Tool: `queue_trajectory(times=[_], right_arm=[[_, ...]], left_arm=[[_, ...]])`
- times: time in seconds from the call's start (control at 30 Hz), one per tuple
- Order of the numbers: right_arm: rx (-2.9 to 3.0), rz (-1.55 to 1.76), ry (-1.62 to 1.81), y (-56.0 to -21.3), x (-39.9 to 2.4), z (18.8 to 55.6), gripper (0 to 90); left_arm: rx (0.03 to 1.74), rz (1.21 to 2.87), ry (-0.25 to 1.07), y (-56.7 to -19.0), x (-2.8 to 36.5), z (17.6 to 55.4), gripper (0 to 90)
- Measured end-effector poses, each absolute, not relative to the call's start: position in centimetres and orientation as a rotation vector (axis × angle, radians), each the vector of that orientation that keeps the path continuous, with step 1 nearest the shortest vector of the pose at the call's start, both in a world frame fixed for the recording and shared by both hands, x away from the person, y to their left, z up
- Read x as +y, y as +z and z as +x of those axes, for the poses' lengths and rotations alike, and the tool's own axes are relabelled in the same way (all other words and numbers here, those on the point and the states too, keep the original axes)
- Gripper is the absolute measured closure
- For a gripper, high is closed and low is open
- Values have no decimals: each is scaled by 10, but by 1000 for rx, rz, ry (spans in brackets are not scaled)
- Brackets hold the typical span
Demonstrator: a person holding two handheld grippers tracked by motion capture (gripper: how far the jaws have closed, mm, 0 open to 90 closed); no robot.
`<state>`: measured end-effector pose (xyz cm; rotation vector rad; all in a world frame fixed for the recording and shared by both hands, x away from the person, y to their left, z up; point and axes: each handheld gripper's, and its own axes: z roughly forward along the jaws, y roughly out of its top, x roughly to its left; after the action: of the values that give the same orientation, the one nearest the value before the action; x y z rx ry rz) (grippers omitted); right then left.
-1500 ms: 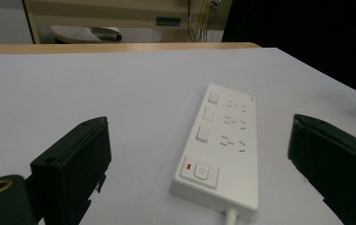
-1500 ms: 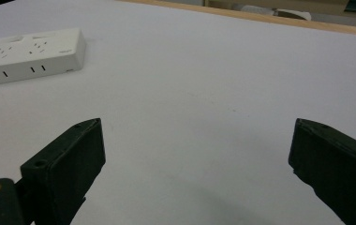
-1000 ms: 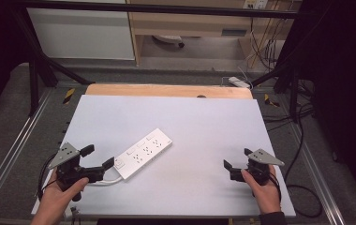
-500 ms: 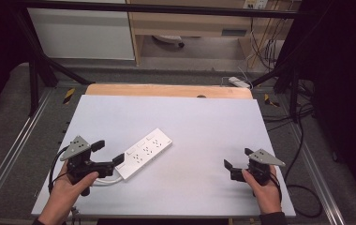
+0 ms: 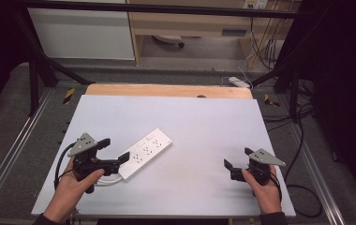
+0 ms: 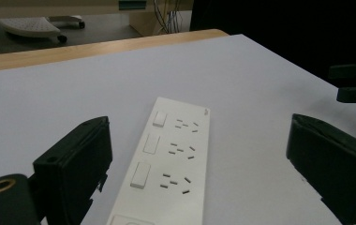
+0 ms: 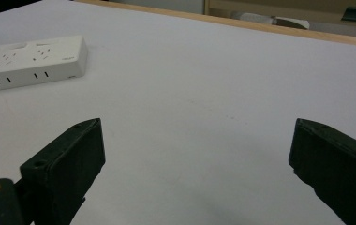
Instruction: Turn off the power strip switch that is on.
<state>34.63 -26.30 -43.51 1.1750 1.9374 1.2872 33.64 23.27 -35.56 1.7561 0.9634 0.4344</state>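
Note:
A white power strip (image 5: 146, 152) lies slantwise on the white tabletop (image 5: 195, 122), left of centre, and its white cord (image 5: 107, 179) loops back under the left hand. My left gripper (image 5: 114, 149) is open at the strip's near end, one jaw on each side. In the left gripper view the power strip (image 6: 171, 164) runs up between the wide-apart jaws of the left gripper (image 6: 199, 124), showing its switches and sockets. My right gripper (image 5: 237, 157) rests open near the front right with nothing between its jaws. The right gripper (image 7: 195, 124) sees the power strip (image 7: 26, 61) far off at top left.
A wooden strip (image 5: 166, 90) borders the table's far edge. Beyond it are a chair base (image 5: 166, 41), a floor power strip (image 5: 239, 82) and cables (image 5: 302, 117) at the right. Metal rails (image 5: 12, 154) run along both sides.
My left gripper has moved right and forward to the strip's near end, and its jaws now straddle it. The right gripper has stayed put.

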Motion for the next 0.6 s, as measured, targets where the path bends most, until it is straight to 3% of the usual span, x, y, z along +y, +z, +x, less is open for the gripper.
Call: queue_trajectory(times=[0.6], right_arm=[[1933,1180,1297,-435,-265,346,42]], left_arm=[[976,1764,434,-358,222,353,93]])
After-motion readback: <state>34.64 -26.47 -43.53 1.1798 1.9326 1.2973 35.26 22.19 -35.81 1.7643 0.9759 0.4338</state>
